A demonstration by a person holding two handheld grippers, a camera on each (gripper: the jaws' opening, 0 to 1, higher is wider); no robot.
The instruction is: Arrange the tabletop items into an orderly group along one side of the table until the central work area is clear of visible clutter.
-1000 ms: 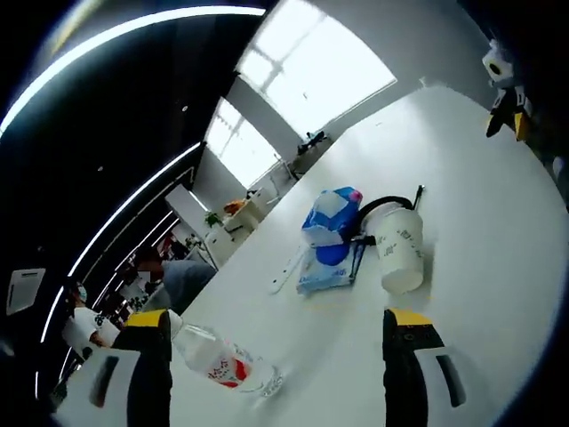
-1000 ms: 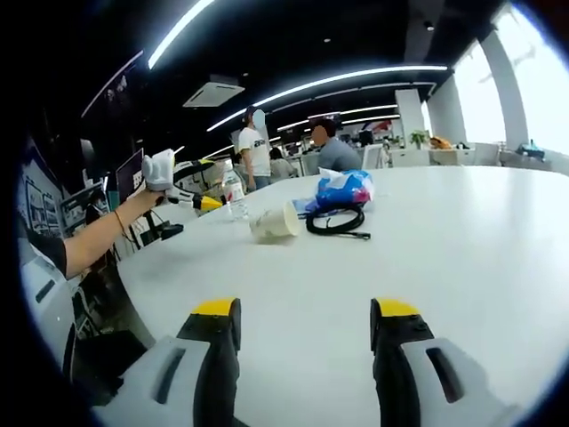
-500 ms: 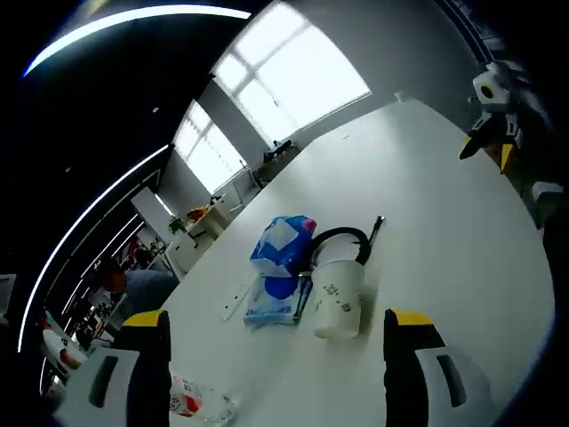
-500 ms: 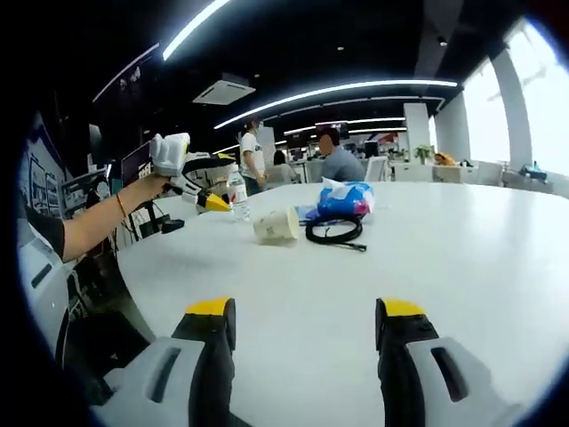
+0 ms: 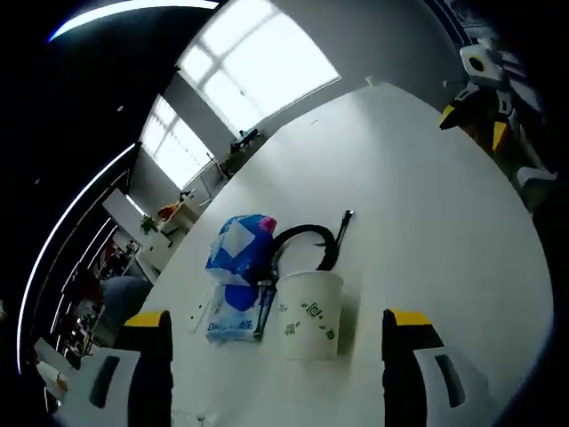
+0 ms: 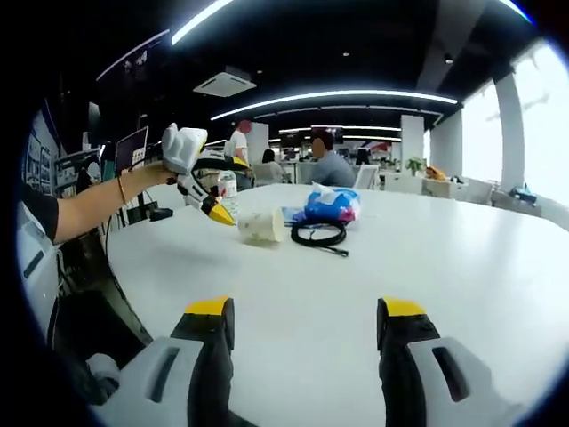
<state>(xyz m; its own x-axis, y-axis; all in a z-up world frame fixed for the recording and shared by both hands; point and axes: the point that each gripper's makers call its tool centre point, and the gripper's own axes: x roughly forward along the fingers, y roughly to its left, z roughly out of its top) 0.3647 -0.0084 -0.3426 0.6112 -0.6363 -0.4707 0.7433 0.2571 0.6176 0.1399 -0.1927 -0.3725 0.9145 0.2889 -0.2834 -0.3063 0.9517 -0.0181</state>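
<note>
Both grippers are seen spread and empty: left gripper [image 5: 277, 342] is lined up on the tipped cup [image 5: 310, 314] at lower centre, beside the cable [image 5: 307, 245] and blue pack [image 5: 238, 276]. Jaws should be centred around the cup's wall before closing. Right gripper [image 6: 305, 325] hangs over bare table [image 6: 462, 258].

Paper cup [image 5: 310, 314] lies btwn left gripper [image 5: 277, 336] jaws; cable [image 5: 306, 245], blue pack [image 5: 237, 276] crowd behind. Table [image 6: 462, 240] bare elsewhere.
</note>
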